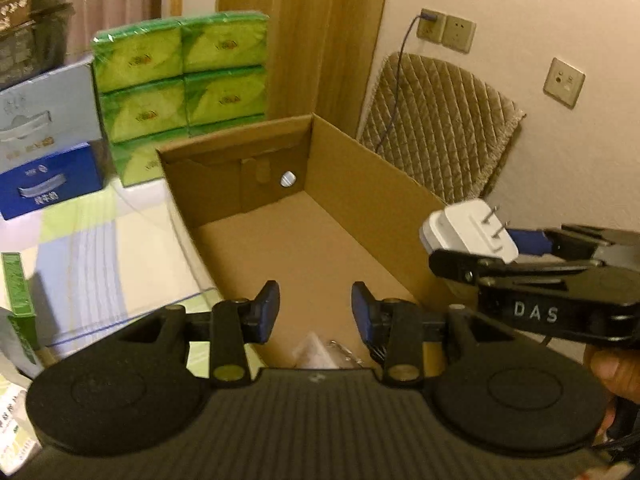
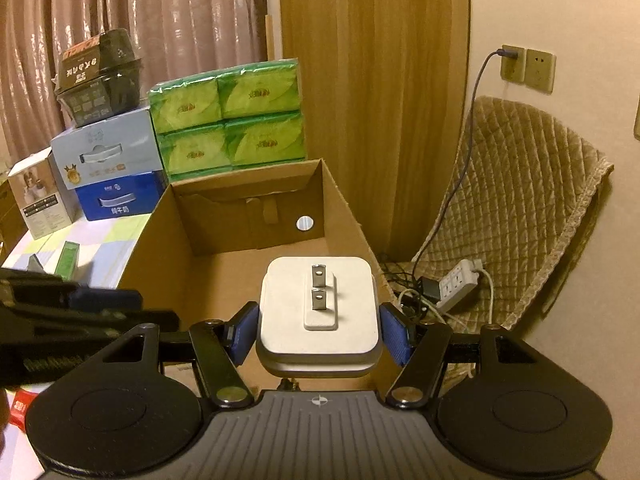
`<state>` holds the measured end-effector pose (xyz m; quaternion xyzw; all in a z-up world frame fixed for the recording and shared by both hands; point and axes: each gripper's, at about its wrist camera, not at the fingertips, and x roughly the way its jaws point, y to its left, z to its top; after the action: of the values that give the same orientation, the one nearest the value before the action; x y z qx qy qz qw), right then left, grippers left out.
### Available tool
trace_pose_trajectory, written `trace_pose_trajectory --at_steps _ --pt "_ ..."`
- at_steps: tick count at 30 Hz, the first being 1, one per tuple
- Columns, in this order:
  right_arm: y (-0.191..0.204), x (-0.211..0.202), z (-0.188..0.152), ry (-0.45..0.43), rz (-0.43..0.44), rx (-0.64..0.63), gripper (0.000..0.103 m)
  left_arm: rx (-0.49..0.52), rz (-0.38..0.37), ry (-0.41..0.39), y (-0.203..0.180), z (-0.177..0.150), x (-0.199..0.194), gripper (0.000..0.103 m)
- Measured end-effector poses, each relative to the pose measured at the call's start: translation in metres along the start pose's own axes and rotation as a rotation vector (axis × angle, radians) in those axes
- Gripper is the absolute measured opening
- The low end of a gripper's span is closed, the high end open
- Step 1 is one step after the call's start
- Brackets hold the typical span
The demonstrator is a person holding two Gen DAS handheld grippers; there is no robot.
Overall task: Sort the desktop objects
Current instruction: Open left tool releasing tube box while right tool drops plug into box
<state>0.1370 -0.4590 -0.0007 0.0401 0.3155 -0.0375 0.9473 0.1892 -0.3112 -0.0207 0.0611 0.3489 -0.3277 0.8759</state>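
1. nearest the cameras, a tabletop covered in a pale checked cloth of green, blue and white is seen; a clear sheet edge is laid over it.
2. an open cardboard box is stood on the table's right part, its floor mostly bare, with a round hole in the far wall; something pale and crinkled is glimpsed at its near end in the left wrist view, too blurred to name.
3. the left gripper is held over the box's near edge, its blue-padded jaws apart with nothing between them.
4. the right gripper is held above the box's right wall, jaws clamped on a white power adapter, its two prongs pointed away from the camera; in the left wrist view the adapter is seen just beyond the box's right rim.
5. a small green carton is stood on the cloth at the left.
6. further back, a blue box, a pale blue box stacked on it, and a pack of green tissue packets are lined up behind the cardboard box.
7. beyond the table to the right, a quilted cushion is leaned against the wall above a power strip; a cable is run up to a wall socket.
8. a curtain and wooden panel are seen farthest off.
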Motion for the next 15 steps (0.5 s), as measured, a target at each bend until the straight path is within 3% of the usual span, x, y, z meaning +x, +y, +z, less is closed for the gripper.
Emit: trace_pose_trajectory --at_steps 15 --pt "0.01 0.007 -0.004 0.045 0.059 0.06 0.062 -0.023 0.057 -0.052 0.025 -0.007 -0.04 0.047"
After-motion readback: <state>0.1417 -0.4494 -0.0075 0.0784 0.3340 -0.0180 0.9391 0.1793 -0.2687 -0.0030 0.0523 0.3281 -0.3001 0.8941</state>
